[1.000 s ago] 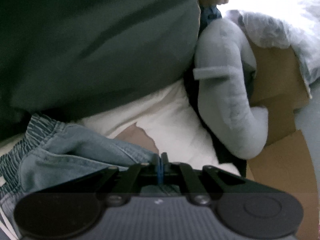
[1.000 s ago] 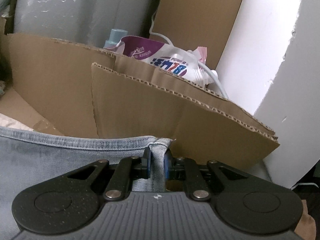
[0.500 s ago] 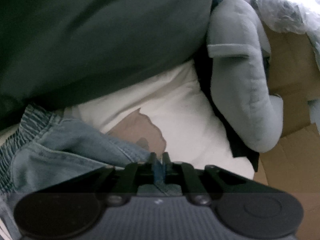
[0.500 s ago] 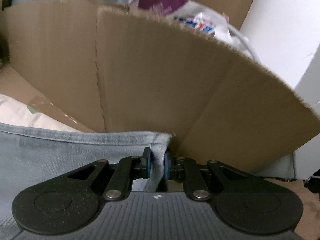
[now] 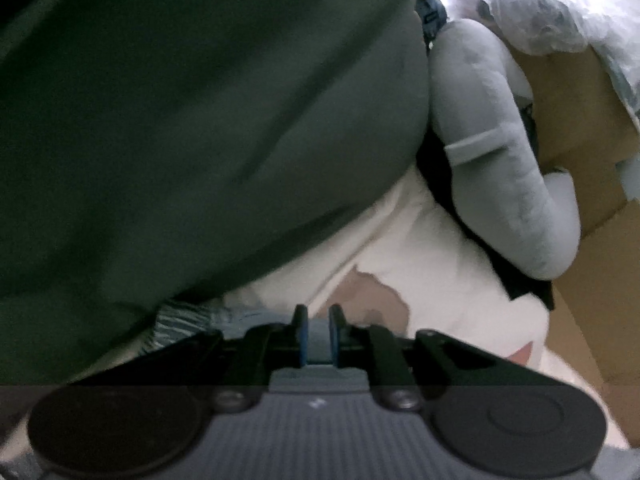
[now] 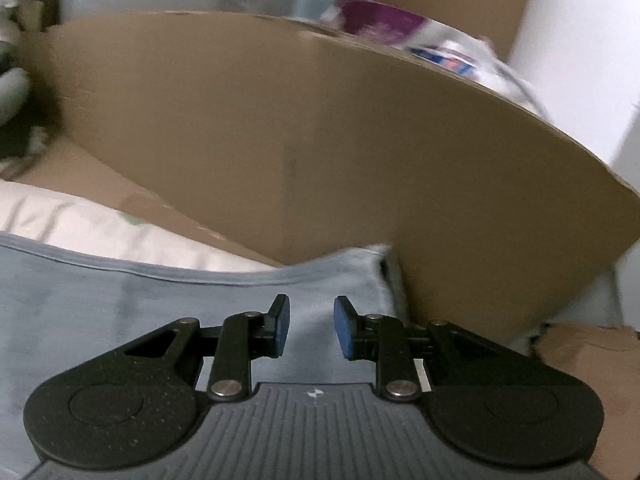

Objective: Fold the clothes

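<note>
Cardboard box (image 6: 360,140) filled the middle of the right wrist view, its brown wall curving across the frame; above its rim at upper right showed a purple-and-white plastic pouch (image 6: 384,26) and a pale blue cap (image 6: 310,4), the print too blurred to read. Denim garment (image 6: 132,308), light blue with a stitched hem, lay over white bedding (image 6: 100,232) in the lower left, its corner against the box wall. The right gripper (image 6: 311,326) had just been opening, its fingers parted and released above the denim. In the left wrist view, the left gripper (image 5: 318,334) had just been opening too, a narrow gap with denim (image 5: 318,342) between the fingers; whether they pinched it I could not tell. A grey plush toy (image 5: 492,152) lay at right.
</note>
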Available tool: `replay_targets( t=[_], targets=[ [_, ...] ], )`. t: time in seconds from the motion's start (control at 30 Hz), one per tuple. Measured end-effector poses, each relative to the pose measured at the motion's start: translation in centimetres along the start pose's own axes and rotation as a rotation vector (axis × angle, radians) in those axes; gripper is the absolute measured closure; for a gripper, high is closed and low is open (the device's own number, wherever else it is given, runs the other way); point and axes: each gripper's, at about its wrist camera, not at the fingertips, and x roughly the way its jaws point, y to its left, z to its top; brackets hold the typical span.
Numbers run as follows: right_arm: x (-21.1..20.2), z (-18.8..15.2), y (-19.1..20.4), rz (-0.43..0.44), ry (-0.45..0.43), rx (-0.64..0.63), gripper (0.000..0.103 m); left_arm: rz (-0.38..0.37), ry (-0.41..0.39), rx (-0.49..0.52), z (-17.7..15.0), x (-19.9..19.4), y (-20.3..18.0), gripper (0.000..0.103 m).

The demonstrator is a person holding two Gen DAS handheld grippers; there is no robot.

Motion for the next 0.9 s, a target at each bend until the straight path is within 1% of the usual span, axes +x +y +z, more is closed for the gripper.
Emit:
replay_targets(
  t=[0.2,0.27,0.37,0.47,0.53,0.63,0.67,0.77,0.83,0.9],
  targets=[
    [-0.3,0.4,4.5,0.122,-0.015,-0.024,0.072,0.018,0.000,0.066,-0.7,1.8,0.5,0.092],
    [-0.1,0.7,6.5,0.161,-0.011,-0.034,0.072,0.028,-0.001,0.085,-1.0,2.8,0.6,0.090],
    [0.6,1.2,9.7,0.223,-0.002,-0.059,0.072,0.025,0.032,0.070,-1.5,4.2,1.2,0.090],
    [1.1,1.1,12.8,0.284,0.014,-0.098,0.071,0.023,0.056,0.085,-2.1,5.1,1.5,0.090],
    [1.6,1.0,14.6,0.325,0.029,-0.118,0.070,0.020,0.068,0.081,-2.1,5.3,1.8,0.090],
    [1.5,0.9,17.0,0.380,0.048,-0.142,0.062,0.025,0.099,0.095,-2.0,5.8,1.7,0.091],
    [1.5,0.9,17.7,0.400,0.059,-0.145,0.060,0.023,0.112,0.105,-1.9,5.9,1.6,0.094],
    [1.7,1.1,19.6,0.469,0.107,-0.142,0.060,-0.015,0.146,0.112,-1.6,5.9,1.7,0.095],
    [1.7,1.1,20.5,0.490,0.134,-0.140,0.061,-0.053,0.146,0.128,-1.5,5.2,1.8,0.095],
    [2.2,1.1,21.8,0.499,0.154,-0.139,0.061,-0.061,0.143,0.169,-1.9,4.9,1.6,0.095]
  ],
)
